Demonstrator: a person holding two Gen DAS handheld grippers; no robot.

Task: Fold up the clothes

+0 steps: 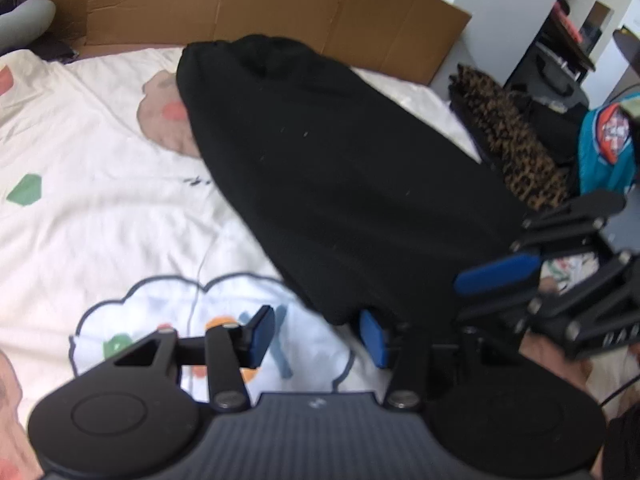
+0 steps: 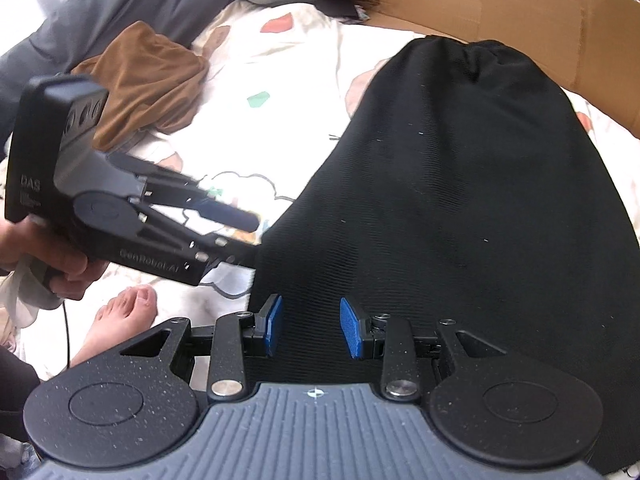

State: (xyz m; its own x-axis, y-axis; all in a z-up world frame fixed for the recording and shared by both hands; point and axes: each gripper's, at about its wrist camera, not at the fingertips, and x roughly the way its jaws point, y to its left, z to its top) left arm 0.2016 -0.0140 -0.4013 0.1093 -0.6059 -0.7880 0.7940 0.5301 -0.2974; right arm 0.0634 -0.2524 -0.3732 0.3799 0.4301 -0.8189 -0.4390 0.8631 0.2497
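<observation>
While both grippers — left gripper (image 1: 316, 336), right gripper (image 2: 311, 328) — hover unclenched at the black garment's (image 2: 460, 200) near hem, a shallow bite probably slips.

The black garment (image 2: 460, 200) runs under the right gripper's (image 2: 311, 330) body, so its near hem is hidden, and its right side is cut off by the frame edge. The left gripper (image 2: 244, 236) is blurred at its tips, where it meets the cloth; whether it touches cannot be told. The cardboard box (image 1: 256, 4) is cut off at the top. The shelves (image 1: 568, 40) behind are too blurred to read.
</observation>
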